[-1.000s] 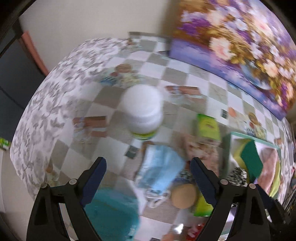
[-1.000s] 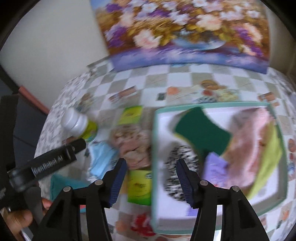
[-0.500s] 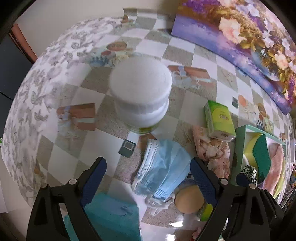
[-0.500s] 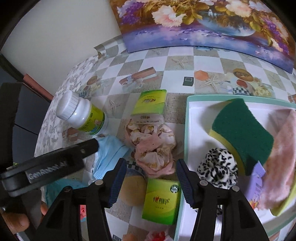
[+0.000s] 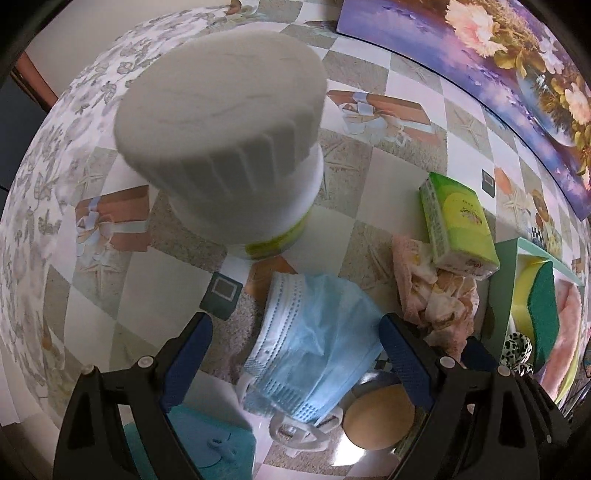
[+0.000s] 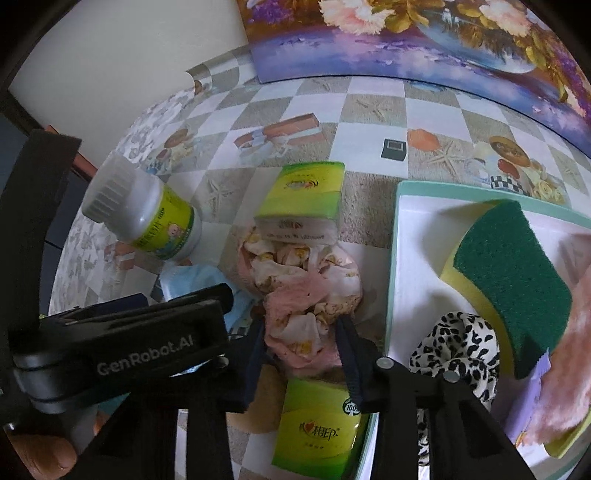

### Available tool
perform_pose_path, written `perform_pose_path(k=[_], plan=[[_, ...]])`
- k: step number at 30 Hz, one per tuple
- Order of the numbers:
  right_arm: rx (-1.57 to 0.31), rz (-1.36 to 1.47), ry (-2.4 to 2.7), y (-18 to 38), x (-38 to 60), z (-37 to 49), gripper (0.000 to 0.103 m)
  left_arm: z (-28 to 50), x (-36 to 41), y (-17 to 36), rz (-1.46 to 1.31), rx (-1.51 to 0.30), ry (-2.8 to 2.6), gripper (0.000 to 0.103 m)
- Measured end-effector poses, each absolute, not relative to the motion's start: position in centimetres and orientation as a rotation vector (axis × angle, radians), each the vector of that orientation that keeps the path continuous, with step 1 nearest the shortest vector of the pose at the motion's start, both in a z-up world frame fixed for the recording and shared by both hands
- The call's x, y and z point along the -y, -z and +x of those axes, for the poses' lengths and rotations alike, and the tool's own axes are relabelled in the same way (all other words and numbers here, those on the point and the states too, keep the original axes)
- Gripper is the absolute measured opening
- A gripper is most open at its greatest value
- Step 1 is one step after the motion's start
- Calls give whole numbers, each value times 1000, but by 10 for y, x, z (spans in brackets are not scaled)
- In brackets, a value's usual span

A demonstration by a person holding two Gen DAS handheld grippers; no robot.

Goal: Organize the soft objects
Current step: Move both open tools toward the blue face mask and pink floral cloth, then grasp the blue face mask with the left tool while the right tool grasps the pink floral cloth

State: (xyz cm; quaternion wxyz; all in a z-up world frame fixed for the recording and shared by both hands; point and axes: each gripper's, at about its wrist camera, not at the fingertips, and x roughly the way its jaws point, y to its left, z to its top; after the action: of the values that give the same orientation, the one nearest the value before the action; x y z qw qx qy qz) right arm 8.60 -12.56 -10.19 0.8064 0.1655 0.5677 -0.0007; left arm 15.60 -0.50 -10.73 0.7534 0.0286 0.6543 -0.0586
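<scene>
A blue face mask lies on the checked tablecloth, between the open fingers of my left gripper, which hovers just over it. A crumpled pink floral cloth lies left of the mint-rimmed tray; it also shows in the left wrist view. My right gripper has its fingers closed in on both sides of the cloth's near end. The tray holds a green and yellow sponge, a leopard scrunchie and a pink fluffy cloth.
A white-capped bottle stands just beyond the mask. Two green tissue packs lie beside the cloth. A tan round puff and a teal item lie near my left gripper. A flower painting leans at the back.
Both grippers have dropped towards the table. The left now straddles the mask close to the bottle. The right moved left off the tray and closed its fingers on the pink floral cloth.
</scene>
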Motion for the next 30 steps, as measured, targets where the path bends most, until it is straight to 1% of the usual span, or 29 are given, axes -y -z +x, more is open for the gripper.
perform_pose_path(k=[6, 10, 12, 14, 15, 17, 18, 19, 20, 23, 30], plan=[[-1215, 337, 4, 105, 125, 86, 30, 159, 18, 117, 113, -1444, 138, 92], [-1212, 319, 6, 106, 122, 86, 29, 159, 24, 116, 116, -1444, 145, 91], [-1212, 310, 5, 106, 121, 86, 21, 159, 25, 116, 120, -1438, 142, 87], [-1209, 310, 6, 106, 121, 85, 19, 156, 29, 112, 130, -1417, 139, 73], [-1207, 313, 5, 105, 121, 85, 15, 155, 29, 110, 127, -1410, 143, 68], [-1199, 318, 4, 104, 122, 85, 14, 152, 27, 105, 121, -1394, 147, 48], [-1197, 319, 4, 103, 123, 84, 13, 152, 27, 104, 116, -1389, 148, 43], [-1194, 319, 4, 102, 124, 83, 12, 152, 26, 103, 101, -1386, 150, 34], [-1190, 319, 3, 100, 124, 83, 11, 153, 25, 102, 85, -1386, 152, 28], [-1170, 325, -5, 92, 125, 81, 9, 153, 14, 97, 5, -1390, 161, 25], [-1105, 353, -33, 64, 126, 76, 8, 151, 8, 61, -44, -1318, 180, 24]])
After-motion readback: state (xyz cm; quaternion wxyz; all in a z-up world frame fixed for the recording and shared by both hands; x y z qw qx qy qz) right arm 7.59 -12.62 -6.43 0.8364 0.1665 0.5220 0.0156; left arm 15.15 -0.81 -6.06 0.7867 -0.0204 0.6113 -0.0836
